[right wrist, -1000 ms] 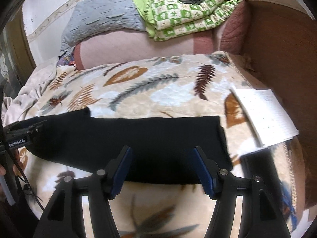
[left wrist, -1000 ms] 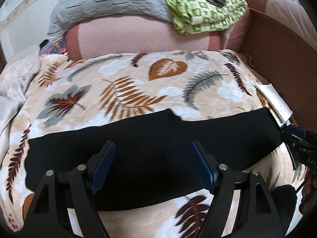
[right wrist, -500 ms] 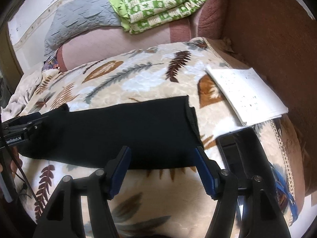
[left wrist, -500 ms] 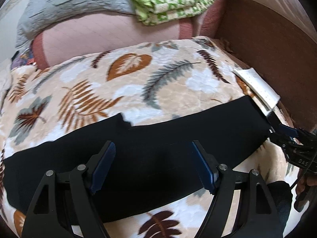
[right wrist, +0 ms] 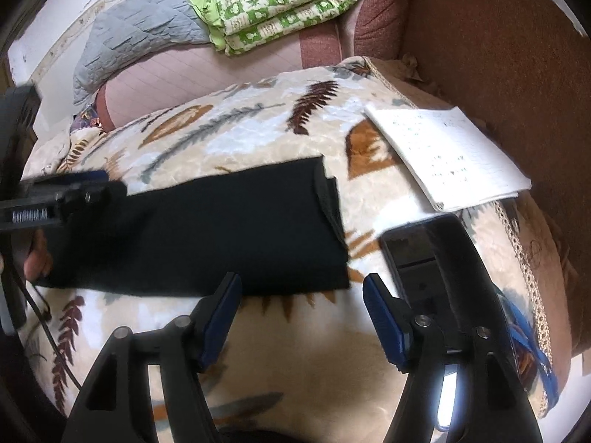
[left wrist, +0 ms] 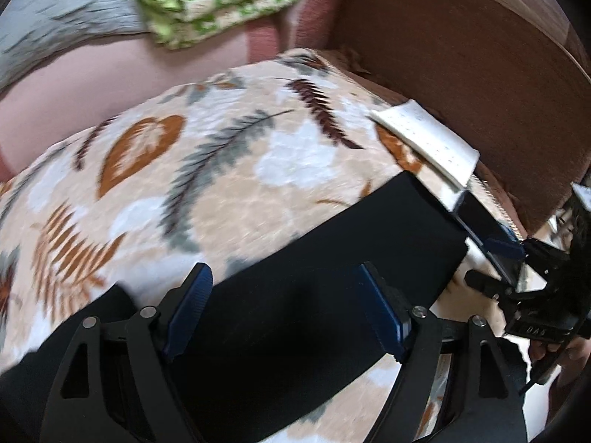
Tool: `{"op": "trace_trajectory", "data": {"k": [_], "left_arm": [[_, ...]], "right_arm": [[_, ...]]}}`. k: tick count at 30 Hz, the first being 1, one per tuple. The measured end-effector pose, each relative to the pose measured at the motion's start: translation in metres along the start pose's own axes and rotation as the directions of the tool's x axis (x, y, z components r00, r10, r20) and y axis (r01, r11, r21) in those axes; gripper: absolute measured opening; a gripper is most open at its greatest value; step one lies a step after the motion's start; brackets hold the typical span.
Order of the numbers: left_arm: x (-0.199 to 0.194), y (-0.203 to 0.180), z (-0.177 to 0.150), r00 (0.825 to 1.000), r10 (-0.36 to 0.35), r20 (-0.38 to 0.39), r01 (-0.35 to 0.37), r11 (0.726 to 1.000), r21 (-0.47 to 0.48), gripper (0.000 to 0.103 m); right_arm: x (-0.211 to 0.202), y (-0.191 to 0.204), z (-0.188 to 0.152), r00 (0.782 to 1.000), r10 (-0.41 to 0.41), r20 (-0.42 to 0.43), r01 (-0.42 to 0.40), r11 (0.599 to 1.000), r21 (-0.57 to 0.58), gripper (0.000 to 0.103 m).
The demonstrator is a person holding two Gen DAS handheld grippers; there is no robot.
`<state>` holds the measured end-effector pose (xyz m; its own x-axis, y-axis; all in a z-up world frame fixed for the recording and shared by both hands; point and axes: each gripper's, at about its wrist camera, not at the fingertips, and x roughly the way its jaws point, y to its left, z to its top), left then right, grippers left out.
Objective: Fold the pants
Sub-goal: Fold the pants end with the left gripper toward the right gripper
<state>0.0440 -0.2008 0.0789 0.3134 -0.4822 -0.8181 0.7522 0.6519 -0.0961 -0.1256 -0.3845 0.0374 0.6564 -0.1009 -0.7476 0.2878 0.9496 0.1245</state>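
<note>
Matt black cloth pants (right wrist: 207,229) on a plush fleece blanket (right wrist: 280,129), beside a glossy phone (right wrist: 436,258)

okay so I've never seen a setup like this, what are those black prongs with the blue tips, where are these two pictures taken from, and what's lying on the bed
Those prongs are hand-held grippers, one in each of a person's hands, with no robot arm. Each carries a fisheye camera looking along its two fingers, so one picture is from the left gripper and the other from the right gripper. Each also shows up at the edge of the other's view. Both have their jaws open and hold nothing. On the leaf-patterned blanket lie long black pants, folded into a strip. Beside their end sit a white notebook and a dark phone. Behind are a green checked quilt and a grey one.
</note>
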Motion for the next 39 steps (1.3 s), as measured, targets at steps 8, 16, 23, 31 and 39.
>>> {"op": "trace_trajectory", "data": {"k": [8,16,23,31,39], "left_arm": [[0.047,-0.036,0.045,0.99,-0.12,-0.071,0.127,0.986,0.11,0.081],[0.095,-0.086,0.079,0.971,-0.181,-0.156,0.214,0.948,0.235,0.081],[0.104,-0.092,0.08,0.973,-0.163,-0.166,0.204,0.942,0.268,0.081],[0.096,-0.078,0.082,0.981,-0.145,-0.133,0.173,0.955,0.24,0.081],[0.086,-0.079,0.085,0.981,-0.159,-0.111,0.182,0.95,0.255,0.081]], "right_arm": [[0.01,-0.031,-0.009,0.994,0.106,-0.014,-0.104,0.991,0.078,0.07],[0.028,-0.037,-0.001,0.978,0.209,0.003,-0.209,0.975,0.076,0.072],[0.019,-0.044,0.006,0.98,0.192,0.046,-0.195,0.978,0.072,0.072],[0.026,-0.032,0.021,0.984,0.171,0.039,-0.172,0.985,0.015,0.03],[-0.002,-0.037,0.017,0.976,0.197,0.098,-0.2,0.98,0.022,0.005]]}}
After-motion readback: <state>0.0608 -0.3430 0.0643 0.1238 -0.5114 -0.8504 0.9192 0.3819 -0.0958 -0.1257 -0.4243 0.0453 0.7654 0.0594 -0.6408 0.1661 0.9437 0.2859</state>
